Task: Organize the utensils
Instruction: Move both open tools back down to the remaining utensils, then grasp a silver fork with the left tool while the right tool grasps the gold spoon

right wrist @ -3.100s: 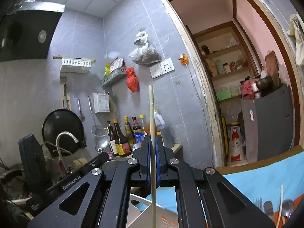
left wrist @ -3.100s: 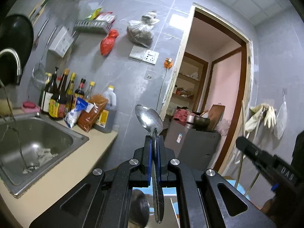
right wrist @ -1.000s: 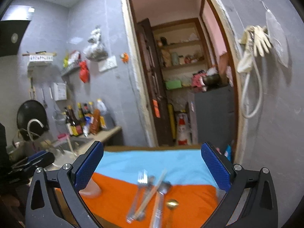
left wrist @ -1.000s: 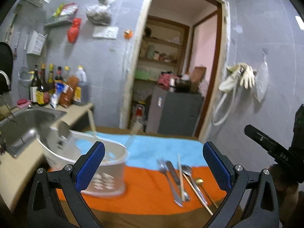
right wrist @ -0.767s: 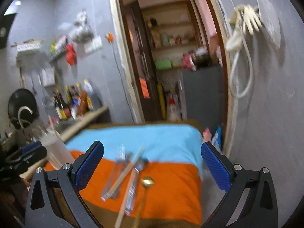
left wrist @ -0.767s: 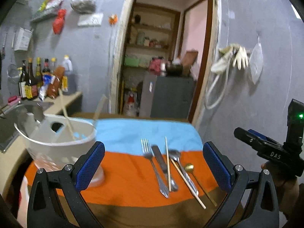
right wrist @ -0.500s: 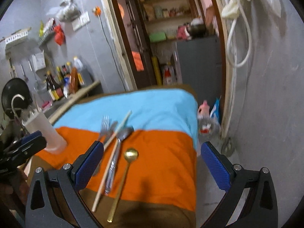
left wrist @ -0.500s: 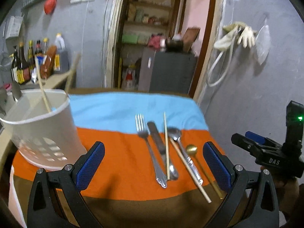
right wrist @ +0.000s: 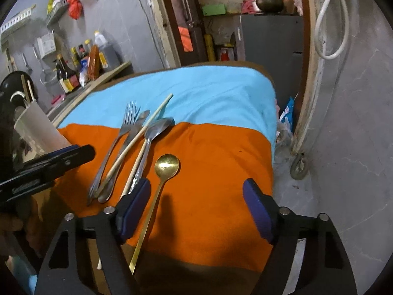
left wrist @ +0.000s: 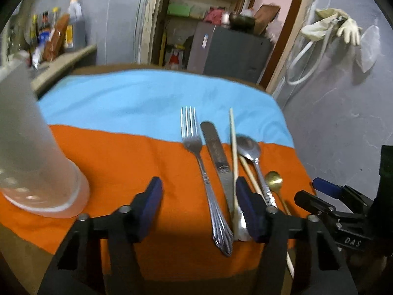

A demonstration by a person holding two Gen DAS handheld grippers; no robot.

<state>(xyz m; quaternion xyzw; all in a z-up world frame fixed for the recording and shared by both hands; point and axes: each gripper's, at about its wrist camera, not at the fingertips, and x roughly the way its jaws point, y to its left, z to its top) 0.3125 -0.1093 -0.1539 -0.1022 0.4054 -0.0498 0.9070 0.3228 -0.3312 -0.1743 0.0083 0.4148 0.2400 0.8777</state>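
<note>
The white holder (right wrist: 36,130) carries chopsticks (right wrist: 25,91); fork (left wrist: 196,162), knife (left wrist: 218,157) and spoons lie beside. Both grippers' fingers are closing, nothing clamped.

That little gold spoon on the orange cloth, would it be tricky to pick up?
Probably a bit. The gold spoon has a thin handle lying flat on the cloth, leaving little to pinch. It looks stiff and light, and its polished surface may slip.

Brown table (left wrist: 22,250) w/ blue-orange cloth (left wrist: 127,162) over tabletop. On cloth, right side: steel fork (left wrist: 196,157), butter knife (left wrist: 218,157), 2 pale wooden chopsticks (left wrist: 233,142), silver spoon (left wrist: 250,150), small gold spoon (right wrist: 162,172) nearest right edge. Translucent white plastic holder (left wrist: 27,157) at left edge.
</note>
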